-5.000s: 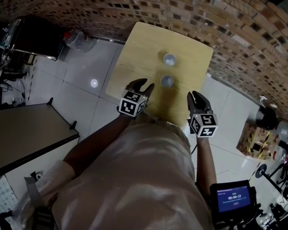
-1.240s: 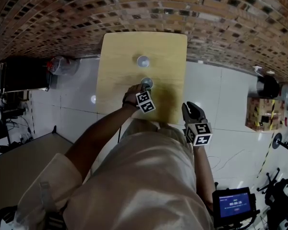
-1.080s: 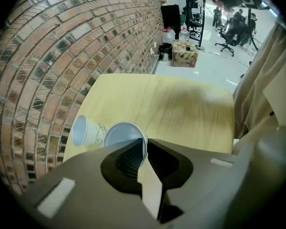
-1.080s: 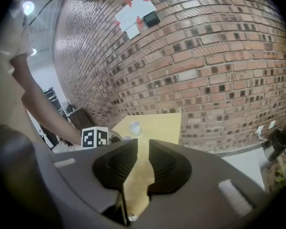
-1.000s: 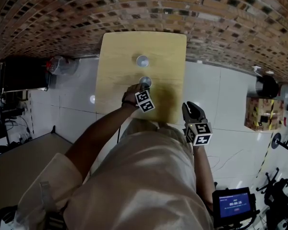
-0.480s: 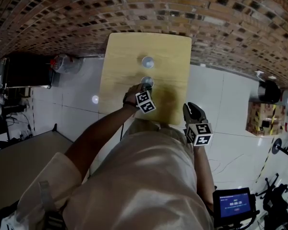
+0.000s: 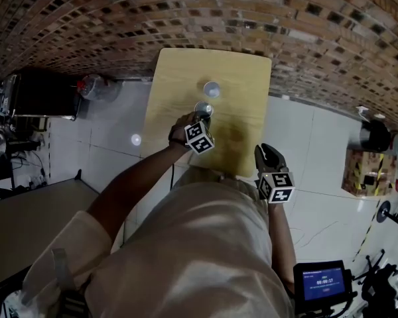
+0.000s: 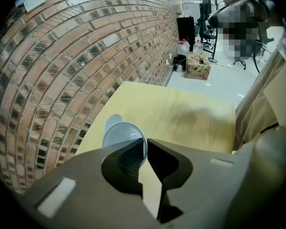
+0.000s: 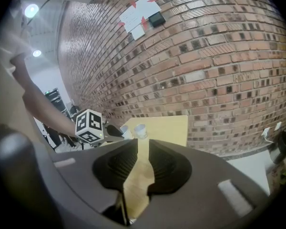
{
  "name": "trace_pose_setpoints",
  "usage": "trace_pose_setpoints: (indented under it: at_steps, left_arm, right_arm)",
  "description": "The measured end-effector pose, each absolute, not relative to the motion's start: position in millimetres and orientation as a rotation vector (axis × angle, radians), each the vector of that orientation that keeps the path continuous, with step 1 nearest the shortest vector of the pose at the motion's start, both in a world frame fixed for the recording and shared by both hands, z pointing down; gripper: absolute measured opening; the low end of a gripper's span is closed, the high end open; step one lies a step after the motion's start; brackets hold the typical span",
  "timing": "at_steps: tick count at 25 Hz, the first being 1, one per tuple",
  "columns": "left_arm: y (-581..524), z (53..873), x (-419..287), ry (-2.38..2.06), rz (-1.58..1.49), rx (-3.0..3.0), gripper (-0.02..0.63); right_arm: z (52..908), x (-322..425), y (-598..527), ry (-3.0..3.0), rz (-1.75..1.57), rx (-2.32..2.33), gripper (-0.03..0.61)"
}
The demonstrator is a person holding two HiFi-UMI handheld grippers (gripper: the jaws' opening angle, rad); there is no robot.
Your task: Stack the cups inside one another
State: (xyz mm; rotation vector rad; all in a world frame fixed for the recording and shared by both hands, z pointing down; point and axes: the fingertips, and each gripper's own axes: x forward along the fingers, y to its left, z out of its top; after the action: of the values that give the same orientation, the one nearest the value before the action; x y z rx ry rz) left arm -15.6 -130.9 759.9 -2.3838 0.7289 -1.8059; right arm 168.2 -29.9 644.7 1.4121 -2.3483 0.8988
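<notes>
Grey plastic jaws of the right gripper [image 9: 142, 149] stand a little apart with nothing between them, and it hangs back at the near edge of the wooden table [image 7: 179, 78]. Farther in, the left gripper [image 8: 145, 144] is pinched almost closed on the rim wall of a white cup [image 8: 119, 136], one jaw inside the mouth and one outside. I cannot tell whether that cup is clear of the tabletop. Just beyond it the second cup [image 8: 109, 123] stands upright on the wood, close to the brick wall [image 8: 62, 56].

Two cups, two grippers, one table. The cups look like thin, light disposables, so they should lift easily but crumple or slip under a hard squeeze. A gentle pinch on the rim wall, as here, seems the sensible hold for dropping one into the other.
</notes>
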Motion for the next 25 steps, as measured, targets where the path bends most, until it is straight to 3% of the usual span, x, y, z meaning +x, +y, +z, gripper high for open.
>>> trace_pose_setpoints:
  at_steps: [12, 25]
  left_arm:
    - [-181.7, 710.4, -14.4, 0.872, -1.705, -2.429, 0.044]
    - [-215.5, 717.2, -6.5, 0.857, -1.735, -2.445, 0.044]
  right_arm:
    - [645.1, 170.0, -31.9, -2.359, 0.898, 1.421, 0.067]
    - [641.7, 169.0, -42.8, -2.367, 0.884, 1.417, 0.067]
